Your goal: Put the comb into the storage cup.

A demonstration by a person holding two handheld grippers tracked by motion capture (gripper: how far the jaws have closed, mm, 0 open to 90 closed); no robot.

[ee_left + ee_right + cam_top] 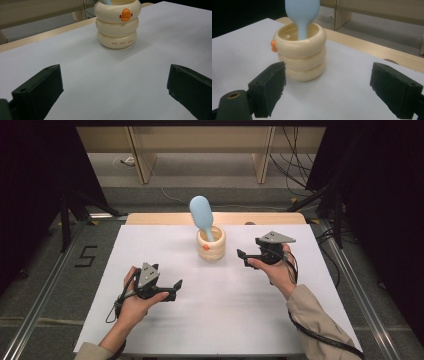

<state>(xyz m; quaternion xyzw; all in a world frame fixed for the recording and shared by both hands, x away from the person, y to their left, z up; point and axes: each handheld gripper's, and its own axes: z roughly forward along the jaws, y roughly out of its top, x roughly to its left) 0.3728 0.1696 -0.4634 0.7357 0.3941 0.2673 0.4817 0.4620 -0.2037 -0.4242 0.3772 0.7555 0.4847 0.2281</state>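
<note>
A cream holder [211,245] shaped like three stacked rings, with an orange beak on its front, stands on the white table top toward the back middle. A light blue hairbrush [201,216] stands in it, head up, leaning left. In the left gripper view the holder [117,23] is ahead and well beyond the jaws. In the right gripper view the holder [300,56] stands close, just past the left jaw, with the brush handle [302,17] rising from it. My left gripper [176,290] is open near the front left. My right gripper [243,258] is open, right of the holder, empty.
The white sheet [220,320] covers the table, with a wooden strip [150,218] along the far edge. Beyond stand wooden furniture legs [142,160] and cables on the floor. Dark stands flank both sides.
</note>
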